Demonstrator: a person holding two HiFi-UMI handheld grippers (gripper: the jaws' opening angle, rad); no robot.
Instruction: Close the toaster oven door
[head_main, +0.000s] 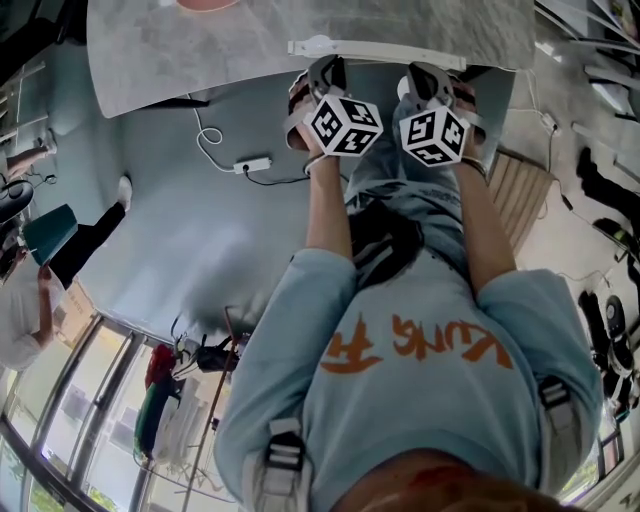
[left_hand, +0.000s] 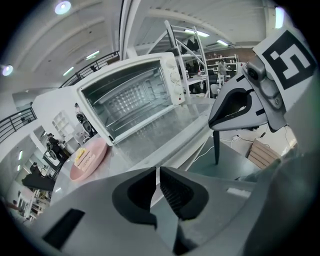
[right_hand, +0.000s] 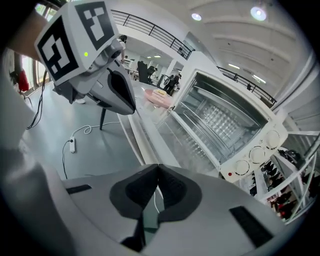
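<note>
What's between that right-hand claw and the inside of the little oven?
Only the glass door of the toaster oven, folded down flat toward the right gripper, with nothing on it. The right gripper view shows this.

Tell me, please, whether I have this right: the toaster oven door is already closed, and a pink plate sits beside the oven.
Not quite. The toaster oven door is open, folded down flat in front of the toaster oven; the left gripper view looks straight into its cavity. The pink plate does sit beside the oven.
</note>
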